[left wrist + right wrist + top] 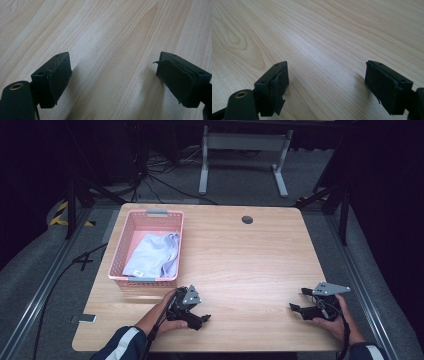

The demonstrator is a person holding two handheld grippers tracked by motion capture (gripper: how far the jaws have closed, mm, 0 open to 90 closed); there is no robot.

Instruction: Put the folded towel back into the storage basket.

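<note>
A pink plastic basket [119, 251] stands at the left of the wooden table [240, 260], and a crumpled pale blue cloth [152, 255] lies inside it. My left gripper [204, 321] rests low over the table just in front of the basket, held in a hand with a dark, white-striped sleeve. In the left gripper view its jaws [112, 62] stand wide apart over bare wood, with nothing between them. My right gripper [298, 299] sits near the table's front right corner, pointing left. Its jaws [326, 66] are also open over bare wood.
A dark round cable hole [247, 219] sits near the table's far edge. Beyond the table stand a white desk frame [243, 142] and loose cables on the grey floor. A small grey tag [86, 318] lies at the table's front left corner.
</note>
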